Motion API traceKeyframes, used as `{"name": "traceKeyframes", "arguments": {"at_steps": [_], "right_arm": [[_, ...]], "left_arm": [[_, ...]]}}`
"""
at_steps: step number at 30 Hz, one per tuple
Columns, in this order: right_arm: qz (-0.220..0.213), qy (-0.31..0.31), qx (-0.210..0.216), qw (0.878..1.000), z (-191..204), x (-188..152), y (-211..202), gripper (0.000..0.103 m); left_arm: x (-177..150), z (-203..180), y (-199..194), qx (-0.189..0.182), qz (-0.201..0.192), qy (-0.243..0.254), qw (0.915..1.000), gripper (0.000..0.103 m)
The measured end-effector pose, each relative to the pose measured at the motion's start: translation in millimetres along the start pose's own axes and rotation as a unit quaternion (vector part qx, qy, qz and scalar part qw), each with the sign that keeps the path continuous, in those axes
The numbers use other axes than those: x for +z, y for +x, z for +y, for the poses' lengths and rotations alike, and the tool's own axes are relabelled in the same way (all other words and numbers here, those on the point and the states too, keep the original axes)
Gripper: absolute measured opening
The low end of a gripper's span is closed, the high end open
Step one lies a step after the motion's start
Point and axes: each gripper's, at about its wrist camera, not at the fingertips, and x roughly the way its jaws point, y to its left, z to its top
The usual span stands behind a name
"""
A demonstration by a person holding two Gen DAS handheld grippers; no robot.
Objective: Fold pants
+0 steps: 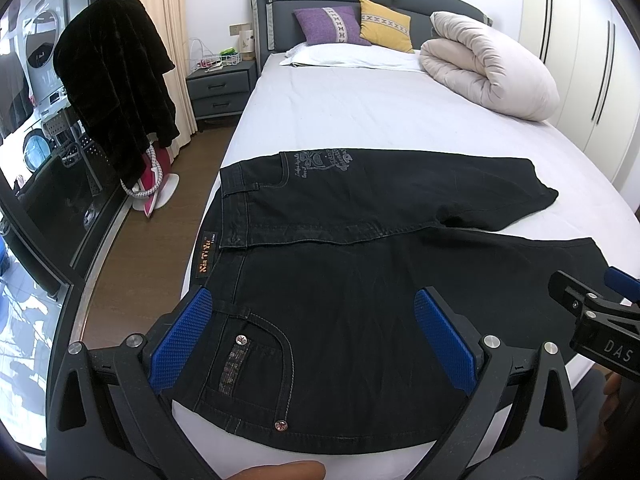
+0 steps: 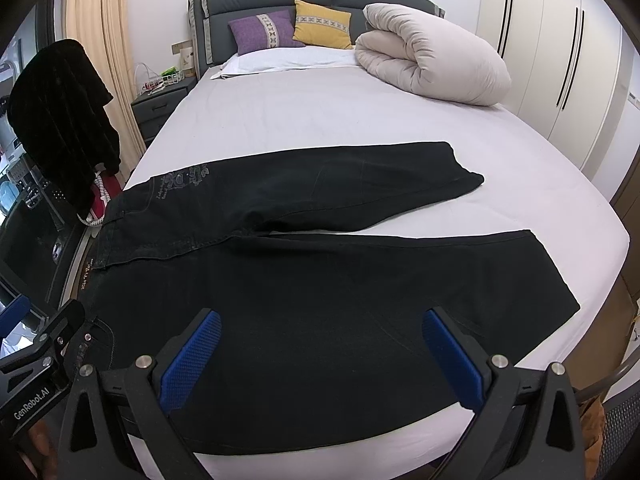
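You've got the black denim pants (image 1: 360, 280) (image 2: 300, 280) lying flat and unfolded across the bed's near end, waistband to your left, both legs splayed apart, running out to your right.

Pants (image 1: 360, 248) lie flat across near end of bed (image 1: 360, 112), waistband at left edge, legs running right & splayed apart, far leg ending short of the near one. L gripper (image 1: 316, 340) hangs over the waist/pocket area w/ jaws wide, R gripper (image 2: 320, 356) over the near leg, also wide. Behind: pillows (image 1: 352, 24) at headboard, rolled duvet (image 1: 492, 68) far right on bed, nightstand (image 1: 220, 84) left of bed, coat (image 1: 116, 80) hanging nearer on left.
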Motion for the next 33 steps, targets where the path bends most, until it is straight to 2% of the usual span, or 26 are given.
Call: {"name": "traceKeyframes", "arguments": {"at_steps": [33], "right_arm": [[0.001, -0.003, 0.0, 1.0, 5.7, 1.1, -0.8, 0.103]], "left_arm": [[0.1, -0.4, 0.1, 0.0, 0.001, -0.001, 1.0, 0.103]]}}
